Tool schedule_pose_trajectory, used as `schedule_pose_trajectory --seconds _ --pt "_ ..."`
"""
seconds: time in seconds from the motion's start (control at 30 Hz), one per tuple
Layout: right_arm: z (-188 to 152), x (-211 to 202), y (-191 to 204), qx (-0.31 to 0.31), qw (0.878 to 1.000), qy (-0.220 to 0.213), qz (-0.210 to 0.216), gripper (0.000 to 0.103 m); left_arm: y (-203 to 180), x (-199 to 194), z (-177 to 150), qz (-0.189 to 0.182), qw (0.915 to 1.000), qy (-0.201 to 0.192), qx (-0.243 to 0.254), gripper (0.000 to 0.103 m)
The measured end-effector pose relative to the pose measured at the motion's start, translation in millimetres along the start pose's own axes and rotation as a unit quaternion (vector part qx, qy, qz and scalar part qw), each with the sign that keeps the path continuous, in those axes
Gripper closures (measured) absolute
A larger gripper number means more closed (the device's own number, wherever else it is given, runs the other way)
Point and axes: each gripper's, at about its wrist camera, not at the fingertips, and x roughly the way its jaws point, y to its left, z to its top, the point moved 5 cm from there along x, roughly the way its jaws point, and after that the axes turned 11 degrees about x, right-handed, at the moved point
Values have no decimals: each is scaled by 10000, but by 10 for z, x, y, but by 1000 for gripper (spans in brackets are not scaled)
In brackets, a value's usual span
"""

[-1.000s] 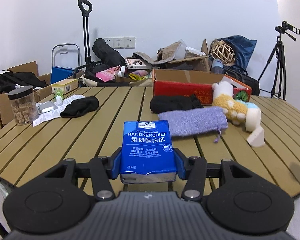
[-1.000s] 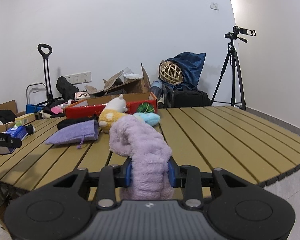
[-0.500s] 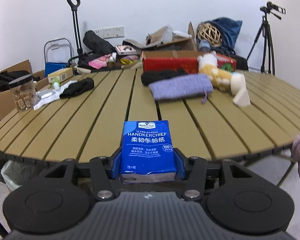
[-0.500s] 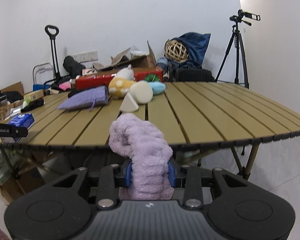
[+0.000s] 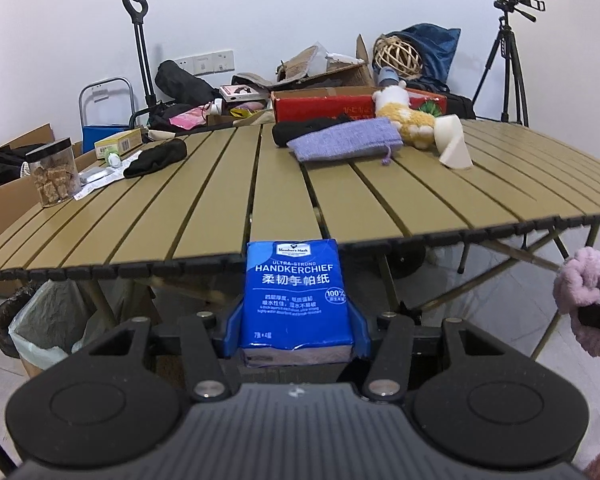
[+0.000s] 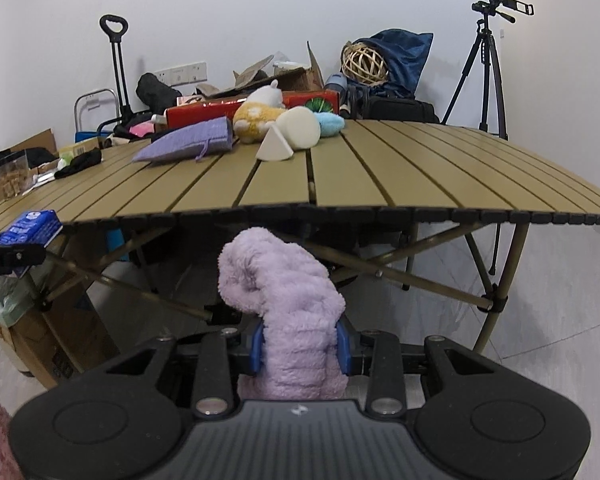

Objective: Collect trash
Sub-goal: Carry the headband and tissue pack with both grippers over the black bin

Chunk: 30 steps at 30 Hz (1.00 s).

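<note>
Left gripper (image 5: 296, 332) clamped on a blue tissue pack (image 5: 295, 300), held off the slatted table (image 5: 220, 200) edge; printed "Member's Mark", "ULTRA-STRONG HANDKERCHIEF", "100%". Right gripper (image 6: 300, 346) pinched narrow on a fluffy lilac cloth (image 6: 288, 304), below table level.

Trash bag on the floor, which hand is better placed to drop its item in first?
Probably the left: the trash bag sits lower left, beside the left gripper holding the tissue pack; the right gripper is farther away.

Blue tissue pack (image 5: 296, 300) with white lettering, fluffy lilac cloth (image 6: 288, 312), tan slatted table (image 5: 220, 208) — red box (image 5: 320, 102), perhaps cardboard.
</note>
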Motion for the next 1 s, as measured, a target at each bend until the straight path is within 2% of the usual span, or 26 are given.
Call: schedule_pose_trajectory --seconds 0.6,1.0 --pt "-256 9 -39 -47 9991 425 -79 70 -145 -71 -372 -62 9985 440 326 51" --pt "-413 126 -126 19 9966 774 -267 70 -245 148 -588 -253 9926 1142 330 51"
